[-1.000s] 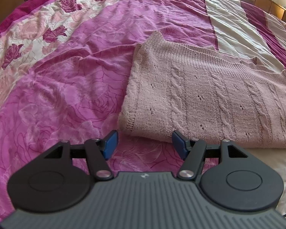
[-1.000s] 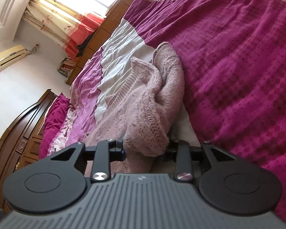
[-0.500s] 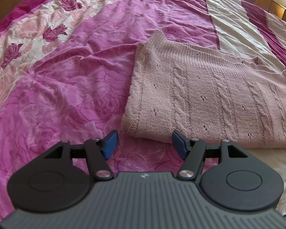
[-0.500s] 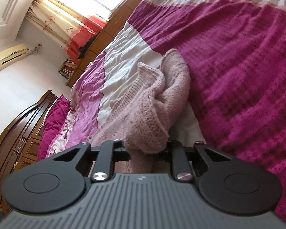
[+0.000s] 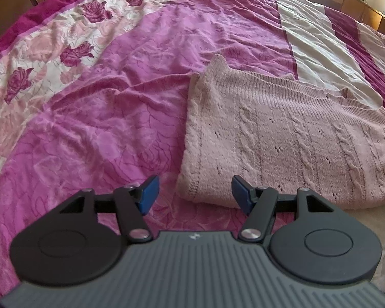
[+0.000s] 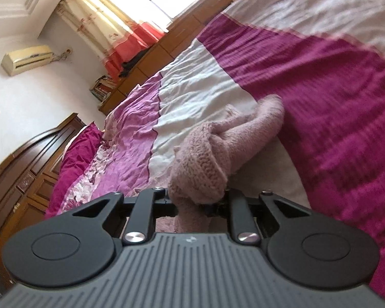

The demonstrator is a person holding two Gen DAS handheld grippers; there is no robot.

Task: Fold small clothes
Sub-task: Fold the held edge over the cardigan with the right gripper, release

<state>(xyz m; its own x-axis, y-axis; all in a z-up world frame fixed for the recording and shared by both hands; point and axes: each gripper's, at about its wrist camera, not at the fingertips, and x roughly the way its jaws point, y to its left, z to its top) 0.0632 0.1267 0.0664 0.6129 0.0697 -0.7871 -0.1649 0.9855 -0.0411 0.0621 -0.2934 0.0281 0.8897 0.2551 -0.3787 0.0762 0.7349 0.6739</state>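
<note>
Sweater (image 5: 290, 138) of pink cable knit lies on the bed (image 5: 102, 107), partly folded at best. Right hand-held gripper (image 6: 197, 200) is closing on a bunched end; left hand-held gripper (image 5: 193, 192) hovers wide, empty, so folds remain.

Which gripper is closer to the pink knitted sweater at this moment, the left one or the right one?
Right. The right gripper is closing on a bunched part of the sweater, already pinched between its jaws. The left gripper is open just before its near corner, not touching.
</note>
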